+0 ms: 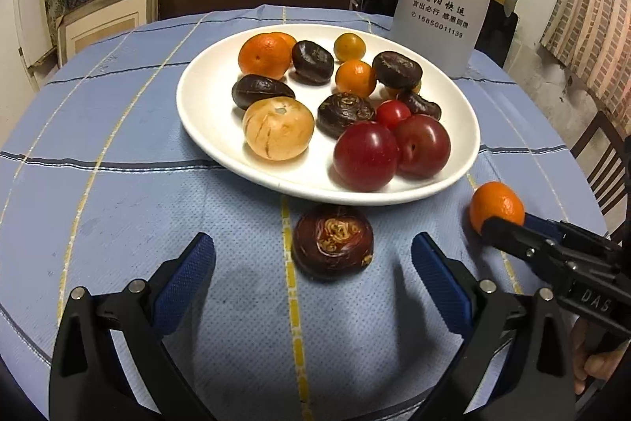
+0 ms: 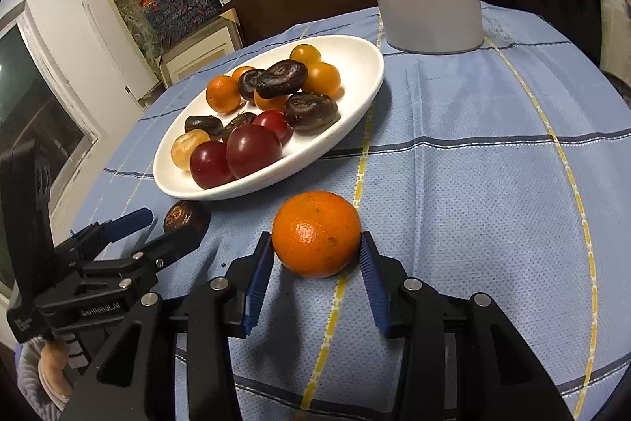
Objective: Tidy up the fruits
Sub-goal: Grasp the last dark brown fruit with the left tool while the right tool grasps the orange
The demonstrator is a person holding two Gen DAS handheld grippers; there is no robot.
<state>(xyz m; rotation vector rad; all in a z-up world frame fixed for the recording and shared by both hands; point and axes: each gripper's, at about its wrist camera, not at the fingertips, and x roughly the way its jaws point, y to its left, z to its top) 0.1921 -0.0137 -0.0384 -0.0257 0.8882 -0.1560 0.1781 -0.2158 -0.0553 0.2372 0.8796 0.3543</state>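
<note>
One white plate (image 1: pixel 205 129) is recorded. On it are counted two red plums (image 1: pixel 364 154), one red cherry tomato (image 1: pixel 391 112), one tan fruit (image 1: pixel 278 128) and five dark brown fruits (image 1: pixel 312 61). Orange fruits partly overlap; their number is uncertain.

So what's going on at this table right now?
A person with a gripper in each hand is sorting fruit by a white plate. The right gripper has its jaws closed on an orange resting on the blue tablecloth. The left gripper is open around a dark brown fruit below the plate.
</note>
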